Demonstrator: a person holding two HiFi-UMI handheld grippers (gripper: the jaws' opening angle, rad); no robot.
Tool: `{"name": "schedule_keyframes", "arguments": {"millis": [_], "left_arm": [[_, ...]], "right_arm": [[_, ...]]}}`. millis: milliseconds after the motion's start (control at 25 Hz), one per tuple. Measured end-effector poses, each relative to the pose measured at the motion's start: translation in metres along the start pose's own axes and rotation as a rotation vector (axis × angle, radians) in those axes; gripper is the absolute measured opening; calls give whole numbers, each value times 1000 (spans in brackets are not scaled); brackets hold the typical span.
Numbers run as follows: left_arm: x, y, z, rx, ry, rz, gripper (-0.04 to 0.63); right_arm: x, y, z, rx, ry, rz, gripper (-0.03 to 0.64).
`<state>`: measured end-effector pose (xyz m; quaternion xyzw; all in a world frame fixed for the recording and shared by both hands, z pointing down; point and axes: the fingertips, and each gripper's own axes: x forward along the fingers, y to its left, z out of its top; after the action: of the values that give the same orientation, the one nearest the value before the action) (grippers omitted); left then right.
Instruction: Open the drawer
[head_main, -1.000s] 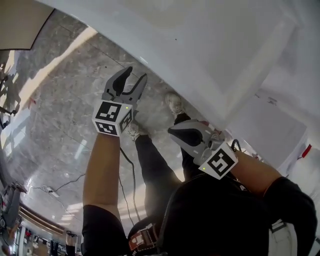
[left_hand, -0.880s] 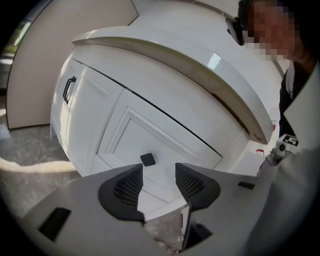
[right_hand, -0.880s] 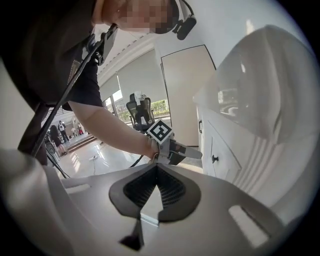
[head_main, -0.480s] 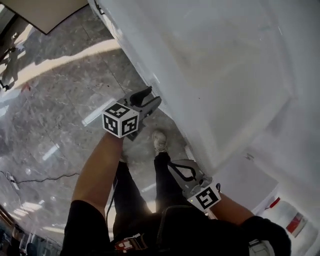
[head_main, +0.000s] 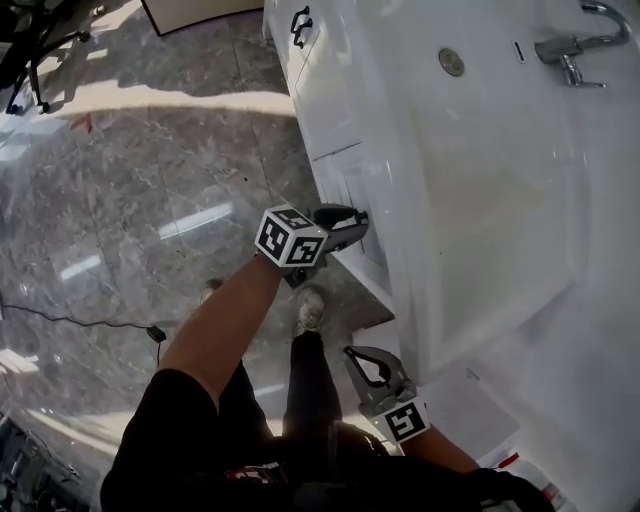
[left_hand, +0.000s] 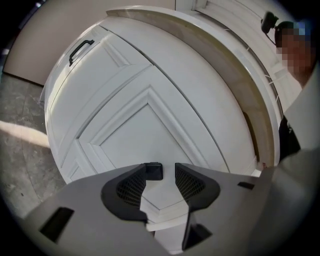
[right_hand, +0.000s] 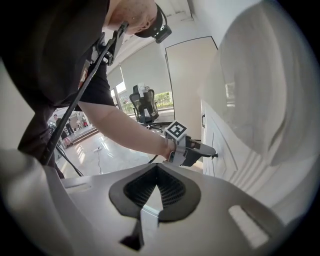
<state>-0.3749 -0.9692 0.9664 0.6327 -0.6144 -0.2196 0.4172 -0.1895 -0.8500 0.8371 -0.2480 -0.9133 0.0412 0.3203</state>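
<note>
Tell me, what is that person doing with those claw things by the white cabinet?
A person stands at a white sink cabinet, going for its drawer. The left gripper is at the drawer front, jaws a little apart around the small dark knob, not squeezing it yet. The drawer looks shut. The right gripper hangs low, jaws together, holding nothing.

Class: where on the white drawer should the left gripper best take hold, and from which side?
Take the small dark knob, coming straight at the drawer front with one jaw on each side. It is the only part jutting clear of that front, and the left gripper faces it, jaws apart.
</note>
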Motion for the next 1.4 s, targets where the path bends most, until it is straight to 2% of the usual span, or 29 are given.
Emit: {"name": "schedule_keyframes", "arguments": {"millis": [120, 280, 480, 520, 560, 720, 960, 1400], "left_arm": [[0, 3, 3, -3, -11, 13, 180], [2, 17, 2, -21, 14, 78, 186], [13, 7, 1, -40, 58, 7, 185], [13, 9, 1, -53, 53, 11, 178], [12, 11, 1, -65, 46, 18, 125], [12, 14, 1, -55, 36, 28, 123], [11, 14, 0, -44, 65, 45, 121], [-8, 15, -6, -44, 90, 38, 120]], "right_arm": [[2, -4, 0, -3, 7, -1, -5], [1, -4, 5, -7, -7, -5, -5], [-2, -4, 2, 13, -4, -10, -5], [-3, -5, 0, 16, 1, -11, -5], [-4, -6, -2, 16, 6, -12, -5], [-4, -9, 1, 19, -15, -26, -5], [-6, -5, 0, 18, -6, -26, -5], [-5, -3, 2, 16, -11, -25, -5]]}}
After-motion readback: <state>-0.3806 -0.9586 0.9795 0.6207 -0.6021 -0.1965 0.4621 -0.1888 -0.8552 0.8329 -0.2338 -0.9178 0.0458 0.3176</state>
